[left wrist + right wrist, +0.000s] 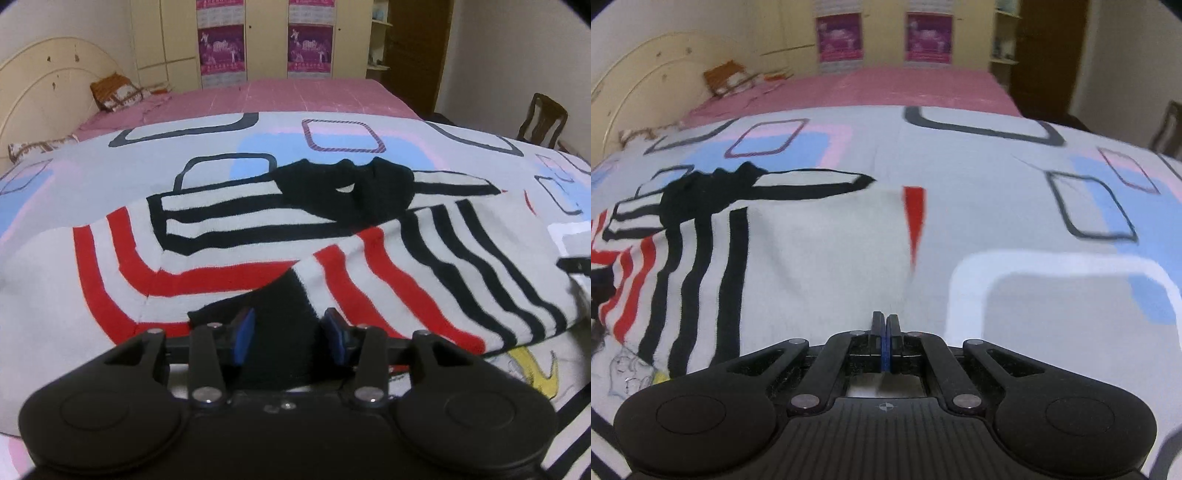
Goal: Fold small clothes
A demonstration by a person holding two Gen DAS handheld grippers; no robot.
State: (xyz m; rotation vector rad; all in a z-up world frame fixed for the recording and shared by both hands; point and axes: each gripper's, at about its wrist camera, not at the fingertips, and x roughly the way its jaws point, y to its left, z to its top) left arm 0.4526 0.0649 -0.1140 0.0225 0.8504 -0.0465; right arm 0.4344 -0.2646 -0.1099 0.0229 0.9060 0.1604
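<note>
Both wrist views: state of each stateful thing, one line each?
Left gripper: open, black cuff lying between its pads.
Right gripper: shut, pads together at the sweater's edge; any cloth pinched is hidden.
Striped sweater: partly folded, lying on the bedspread.

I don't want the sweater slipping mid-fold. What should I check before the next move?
1. Left gripper has cloth between its fingers: ok, the sweater's black cuff lies in the gap, jaws apart, not yet clamped.
2. Right gripper holds the sweater edge: cannot tell; fingers are shut at the white edge, but pinched cloth is not visible.
3. Sweater lies flat: not ok, the black collar is bunched.
4. Sleeves folded in: ok on top, both striped sleeves lie across the body.
5. Bedspread smooth beside the sweater: ok.
</note>
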